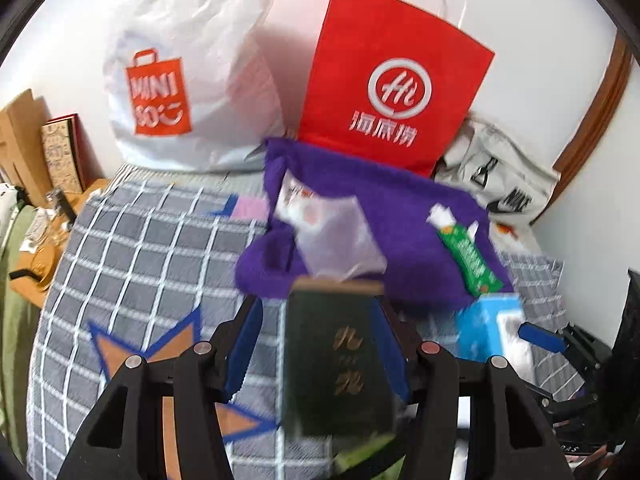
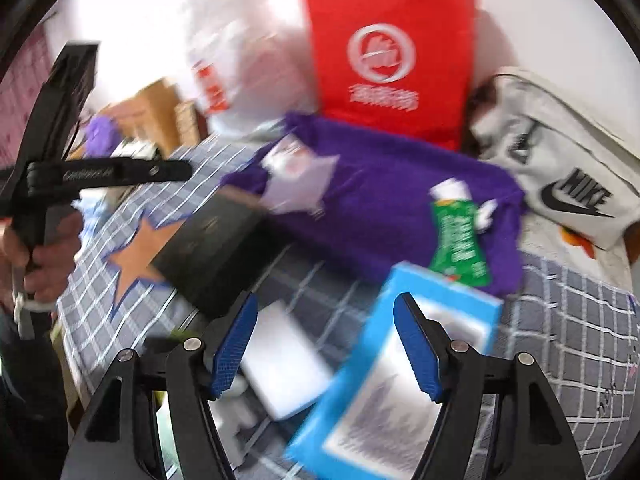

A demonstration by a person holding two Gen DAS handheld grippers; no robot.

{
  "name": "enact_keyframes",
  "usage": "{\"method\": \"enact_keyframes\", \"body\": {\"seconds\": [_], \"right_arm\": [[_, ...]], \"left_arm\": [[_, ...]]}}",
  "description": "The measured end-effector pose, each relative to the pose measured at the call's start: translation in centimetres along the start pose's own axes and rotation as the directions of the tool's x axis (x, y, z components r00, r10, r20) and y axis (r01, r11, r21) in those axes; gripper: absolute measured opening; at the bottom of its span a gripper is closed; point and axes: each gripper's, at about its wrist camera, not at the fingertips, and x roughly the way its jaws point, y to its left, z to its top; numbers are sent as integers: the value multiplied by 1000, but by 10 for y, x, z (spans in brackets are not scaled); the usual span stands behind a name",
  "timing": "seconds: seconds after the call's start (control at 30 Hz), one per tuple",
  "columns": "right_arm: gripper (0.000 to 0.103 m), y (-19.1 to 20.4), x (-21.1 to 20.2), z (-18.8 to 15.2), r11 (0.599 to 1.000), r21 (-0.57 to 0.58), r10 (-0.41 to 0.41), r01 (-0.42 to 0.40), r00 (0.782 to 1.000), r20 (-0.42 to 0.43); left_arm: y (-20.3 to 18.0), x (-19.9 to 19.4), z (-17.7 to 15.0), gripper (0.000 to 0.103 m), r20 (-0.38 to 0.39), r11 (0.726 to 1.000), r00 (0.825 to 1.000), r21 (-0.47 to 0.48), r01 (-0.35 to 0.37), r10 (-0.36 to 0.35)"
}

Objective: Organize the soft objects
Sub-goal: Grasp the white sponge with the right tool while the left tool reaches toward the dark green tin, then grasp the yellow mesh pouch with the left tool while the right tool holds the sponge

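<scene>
A purple cloth (image 1: pixel 404 236) (image 2: pixel 380 200) lies crumpled on the checked bedsheet (image 1: pixel 140 248). On it rest a clear plastic pouch (image 1: pixel 332 232) (image 2: pixel 296 176) and a green tube (image 1: pixel 468 256) (image 2: pixel 456 236). A dark book with gold lettering (image 1: pixel 336 360) (image 2: pixel 208 248) stands between the jaws of my left gripper (image 1: pixel 320 302); a strip of sheet shows between the left pad (image 1: pixel 244 344) and the book. My right gripper (image 2: pixel 325 300) is open above a light blue box (image 2: pixel 392 380) (image 1: pixel 480 328), not pressing it.
Against the wall stand a white Miniso bag (image 1: pixel 180 80), a red paper bag (image 1: pixel 392 92) and a grey Nike tote (image 1: pixel 500 184). A white flat item (image 2: pixel 280 368) lies under the right gripper. A cluttered wooden desk (image 1: pixel 40 240) borders the bed on the left.
</scene>
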Motion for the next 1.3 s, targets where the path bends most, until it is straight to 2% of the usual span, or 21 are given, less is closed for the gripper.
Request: {"method": "enact_keyframes", "body": {"seconds": [0.1, 0.23, 0.33, 0.43, 0.47, 0.6, 0.73, 0.87, 1.0, 1.3], "right_arm": [[71, 21, 10, -8, 997, -80, 5, -9, 999, -50], [71, 35, 29, -10, 986, -167, -30, 12, 994, -109], [71, 38, 43, -10, 980, -199, -48, 16, 987, -156], [71, 37, 63, -14, 979, -199, -82, 36, 971, -226], [68, 37, 67, -15, 979, -201, -85, 38, 969, -230], [57, 39, 64, -11, 979, -195, -105, 68, 976, -191], [57, 35, 37, -3, 989, -120, -101, 90, 991, -92], [57, 31, 3, -4, 994, -32, -102, 101, 995, -15], [57, 31, -32, -22, 995, 46, -93, 92, 995, 37], [57, 28, -72, -78, 986, 136, -104, 95, 993, 62]], "left_arm": [[9, -2, -25, 53, -15, 1000, 1000, 2, -11, 11], [23, -7, -50, 53, -25, 999, 999, -29, 25, -26], [32, -8, -63, 53, -36, 999, 999, -42, 12, -14], [37, -8, -73, 53, -44, 999, 999, -40, 26, -28], [38, -6, -76, 53, -52, 999, 998, -34, 27, -29], [39, -5, -83, 53, -69, 999, 997, -33, 32, -34], [40, -11, -88, 53, -62, 999, 997, -31, 40, -41], [37, -19, -97, 53, -61, 999, 997, -27, 42, -44], [32, -24, -111, 53, -73, 998, 996, -26, 58, -59], [13, -30, -148, 53, -106, 996, 990, -2, 93, -93]]}}
